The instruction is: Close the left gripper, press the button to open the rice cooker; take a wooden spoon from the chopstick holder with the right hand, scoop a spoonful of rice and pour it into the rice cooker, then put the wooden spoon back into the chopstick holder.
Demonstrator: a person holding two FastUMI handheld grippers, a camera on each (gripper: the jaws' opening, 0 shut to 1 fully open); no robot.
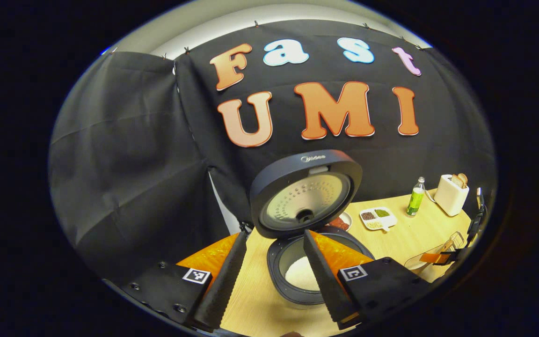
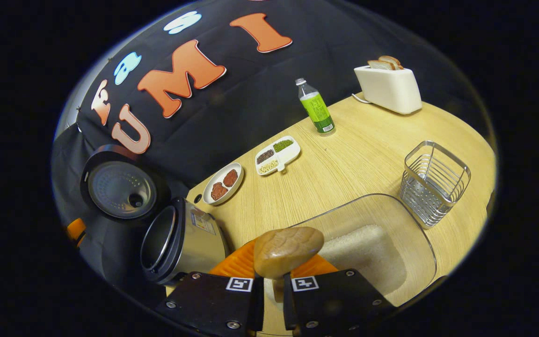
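With the rice cooker (image 1: 304,224) already lid-up, the right tool (image 2: 273,285) clenches the wooden spoon (image 2: 288,250) over the rice container (image 2: 414,243); next, dip and scoop, while the left tool (image 1: 274,276) hangs released

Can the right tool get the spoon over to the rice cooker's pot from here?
Probably yes: the right tool grips the wooden spoon, the rice cooker stands just beside it with its lid up, and nothing sits between them.
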